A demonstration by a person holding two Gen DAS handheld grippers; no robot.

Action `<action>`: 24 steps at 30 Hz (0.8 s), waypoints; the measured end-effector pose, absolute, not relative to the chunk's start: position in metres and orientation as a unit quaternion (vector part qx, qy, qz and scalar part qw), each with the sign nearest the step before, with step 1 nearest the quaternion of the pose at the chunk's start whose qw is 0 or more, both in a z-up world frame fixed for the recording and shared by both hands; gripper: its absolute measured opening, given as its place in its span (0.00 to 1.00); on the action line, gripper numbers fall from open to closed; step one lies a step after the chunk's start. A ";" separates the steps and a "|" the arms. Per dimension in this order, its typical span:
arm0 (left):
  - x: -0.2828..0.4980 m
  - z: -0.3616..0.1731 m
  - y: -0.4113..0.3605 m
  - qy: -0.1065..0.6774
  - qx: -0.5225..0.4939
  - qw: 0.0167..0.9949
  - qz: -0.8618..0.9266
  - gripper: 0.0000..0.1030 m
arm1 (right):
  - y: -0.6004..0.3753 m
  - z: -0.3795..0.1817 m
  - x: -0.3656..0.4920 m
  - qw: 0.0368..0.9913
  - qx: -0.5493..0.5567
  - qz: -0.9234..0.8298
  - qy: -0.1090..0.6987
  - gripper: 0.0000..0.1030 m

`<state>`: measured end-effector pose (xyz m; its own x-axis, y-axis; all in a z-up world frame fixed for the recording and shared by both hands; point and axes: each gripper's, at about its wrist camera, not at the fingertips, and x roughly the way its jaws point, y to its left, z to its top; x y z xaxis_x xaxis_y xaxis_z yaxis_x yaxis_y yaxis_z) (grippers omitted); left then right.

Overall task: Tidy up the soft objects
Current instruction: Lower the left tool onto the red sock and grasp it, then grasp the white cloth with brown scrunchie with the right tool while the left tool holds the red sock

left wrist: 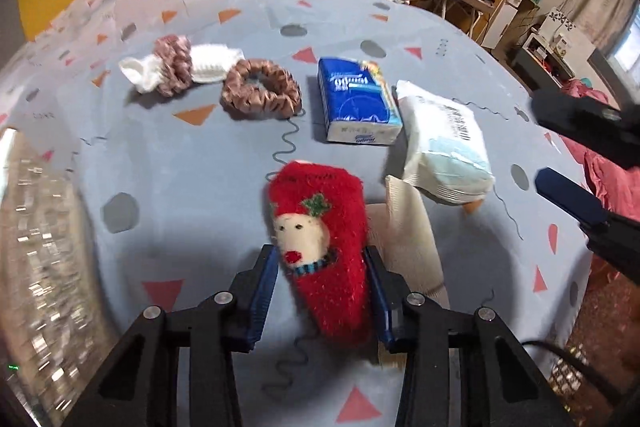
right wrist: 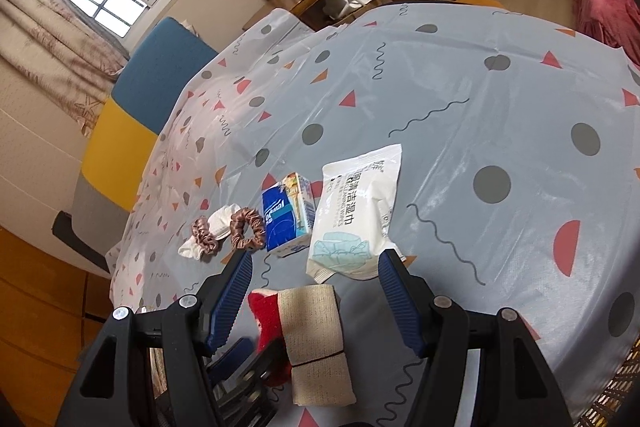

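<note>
Roughly, biggest thing first:
Tabletop (left wrist: 208,171): covered in a slick grey cloth printed with dots, triangles and squiggles; soft items would likely slide on it rather than snag.
Wipes pack (right wrist: 354,211): white, pillowy and crinkly, likely the heaviest piece; lies beside the tissue pack. Chinese print on it, too small for me to read surely.
Tissue pack (left wrist: 354,103): blue, squashy; lettering looks like "Tempo", seen upside down.
Beige sock (right wrist: 318,339): flat, limp ribbed knit, touching the red one's side.
Red sock (left wrist: 320,247): fluffy, featherlight, with a reindeer face; it sits near the tabletop's front edge. Best pinched across the middle, where the pile gives.
Scrunchies (left wrist: 260,93): two satin ones, slippery; one rings a white sock (left wrist: 140,73).
Left tool (left wrist: 322,275): fingers flank the red sock, half closed; the near pad touches fuzz, a firm pinch I cannot confirm.
Right tool (right wrist: 316,287): spread, hovering empty above both socks.
</note>
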<state>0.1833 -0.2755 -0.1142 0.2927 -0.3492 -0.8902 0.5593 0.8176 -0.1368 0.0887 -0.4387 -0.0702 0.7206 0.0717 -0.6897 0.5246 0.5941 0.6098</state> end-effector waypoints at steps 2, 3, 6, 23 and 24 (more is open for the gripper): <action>0.188 -0.120 -0.277 0.517 0.095 0.802 -0.283 0.41 | -0.438 -0.071 0.090 0.822 0.429 -0.134 0.350 0.65; 0.188 -0.120 -0.279 0.508 0.101 0.807 -0.284 0.38 | -0.438 -0.071 0.090 0.822 0.429 -0.133 0.350 0.65; 0.185 -0.118 -0.277 0.501 0.104 0.808 -0.293 0.24 | -0.437 -0.071 0.092 0.822 0.427 -0.130 0.353 0.65; 0.079 -0.114 -0.220 0.430 0.205 0.809 -0.343 0.20 | -0.402 -0.074 0.117 0.836 0.355 -0.066 0.413 0.65; 0.078 -0.115 -0.221 0.428 0.206 0.810 -0.344 0.20 | -0.397 -0.074 0.121 0.836 0.346 -0.053 0.422 0.65</action>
<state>0.0775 -0.2210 -0.1149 0.3961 -0.3817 -0.8351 0.7338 0.6783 0.0380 0.1215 -0.3968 -0.0741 0.6386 0.2041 -0.7420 0.3805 0.7543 0.5350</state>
